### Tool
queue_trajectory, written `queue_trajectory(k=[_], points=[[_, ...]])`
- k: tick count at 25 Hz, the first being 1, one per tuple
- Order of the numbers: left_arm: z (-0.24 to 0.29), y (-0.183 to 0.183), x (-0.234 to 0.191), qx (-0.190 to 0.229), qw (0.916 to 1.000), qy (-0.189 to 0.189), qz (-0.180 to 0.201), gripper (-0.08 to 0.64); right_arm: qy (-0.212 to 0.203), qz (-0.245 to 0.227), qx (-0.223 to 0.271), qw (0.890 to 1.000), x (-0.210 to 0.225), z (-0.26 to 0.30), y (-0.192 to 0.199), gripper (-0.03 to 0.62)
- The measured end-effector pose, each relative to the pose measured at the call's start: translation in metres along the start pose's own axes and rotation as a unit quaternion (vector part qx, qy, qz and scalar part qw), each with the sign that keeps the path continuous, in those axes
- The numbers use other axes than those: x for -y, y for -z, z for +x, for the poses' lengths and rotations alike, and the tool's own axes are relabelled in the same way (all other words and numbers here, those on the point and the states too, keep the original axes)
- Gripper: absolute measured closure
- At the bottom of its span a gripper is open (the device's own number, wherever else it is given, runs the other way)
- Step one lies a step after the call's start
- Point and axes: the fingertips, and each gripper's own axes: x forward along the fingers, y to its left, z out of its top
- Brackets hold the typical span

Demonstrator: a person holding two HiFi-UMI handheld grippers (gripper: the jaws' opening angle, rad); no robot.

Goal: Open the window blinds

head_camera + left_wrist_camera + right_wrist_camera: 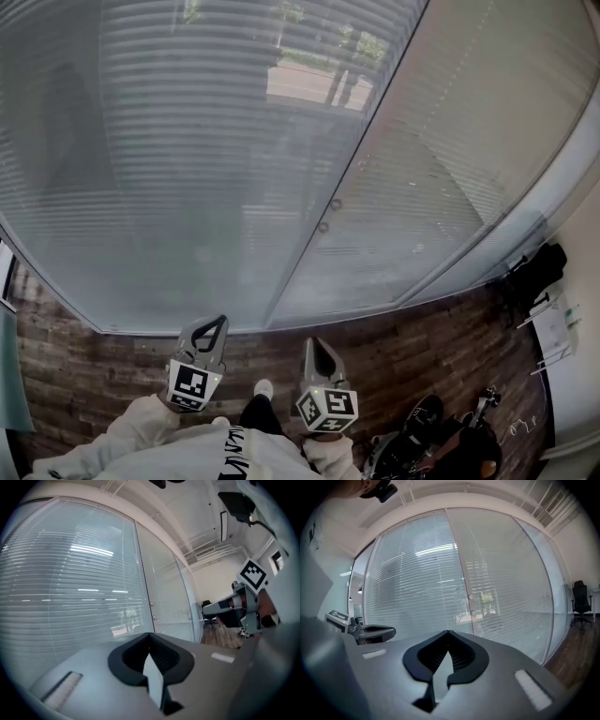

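Left gripper (219,321), right gripper (313,342), jaws clenched (both empty), lowered blinds (187,141), two knobs (336,203).

Grey left gripper (217,322), right gripper (310,343) — pale sleeves (129,428)

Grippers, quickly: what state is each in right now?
Left gripper: closed, holding nothing.
Right gripper: closed, holding nothing.

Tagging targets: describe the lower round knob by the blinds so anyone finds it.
Start at the big wall of white blinds. Follow the upright frame strip between the two blind panels down to a small round knob. The lower knob sits just below that one, nearer the floor.
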Motion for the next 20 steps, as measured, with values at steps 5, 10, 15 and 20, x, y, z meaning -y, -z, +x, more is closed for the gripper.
queue_trajectory(k=[5, 10, 15, 20], points=[[0.037, -0.002, -0.010, -0.008, 0.9998, -0.018, 0.005, 0.560, -0.022, -0.003, 0.003, 1.000, 0.020, 0.041, -0.011, 0.591], [0.083, -0.012, -0.016, -0.009, 0.9994, -0.033, 0.010, 0.560, -0.042, -0.003, 0.004, 0.999, 0.047, 0.083, -0.027, 0.591], [0.115, -0.020, -0.016, -0.013, 0.9986, -0.050, 0.014, 0.560, -0.059, -0.001, 0.002, 0.998, 0.071, 0.109, -0.036, 0.591], [0.131, -0.024, -0.013, -0.018, 0.9974, -0.068, 0.016, 0.560, -0.075, -0.007, 0.006, 0.997, 0.086, 0.121, -0.044, 0.591]])
